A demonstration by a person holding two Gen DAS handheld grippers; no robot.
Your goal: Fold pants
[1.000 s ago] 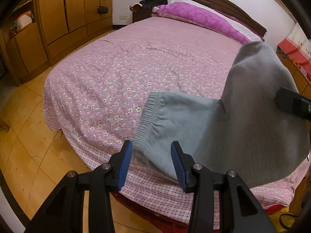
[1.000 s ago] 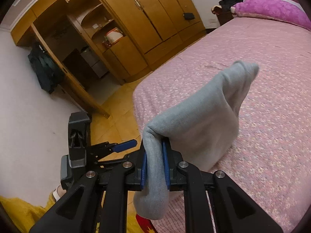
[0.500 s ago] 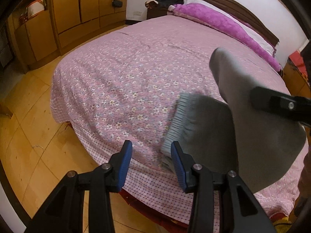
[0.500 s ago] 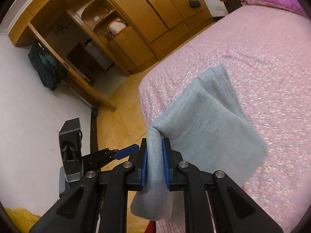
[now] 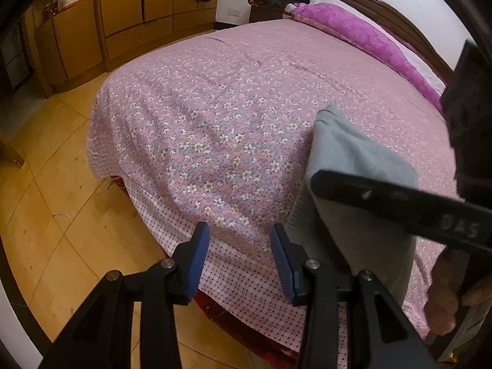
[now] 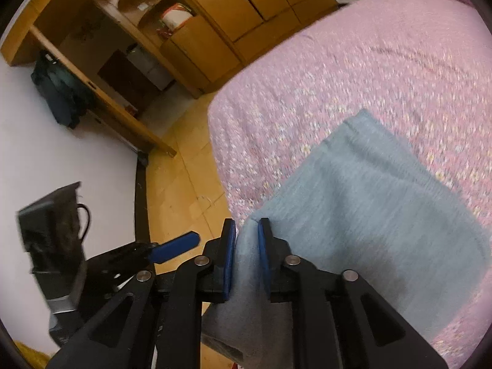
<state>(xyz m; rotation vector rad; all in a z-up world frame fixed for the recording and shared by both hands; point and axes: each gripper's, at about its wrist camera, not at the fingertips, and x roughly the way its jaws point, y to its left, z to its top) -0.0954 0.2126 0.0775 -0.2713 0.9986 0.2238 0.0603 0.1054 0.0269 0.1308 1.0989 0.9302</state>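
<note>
The right gripper (image 6: 246, 246) is starting to open, with the grey pants (image 6: 369, 203) between its pads. The left gripper (image 5: 240, 255) is apart and empty, just beside the pants on the bed (image 5: 215, 107).

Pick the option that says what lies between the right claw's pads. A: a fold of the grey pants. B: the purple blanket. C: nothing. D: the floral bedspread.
A: in the right wrist view a fold of the grey pants runs up between the blue pads of the right claw, whose jaws are opening.
</note>
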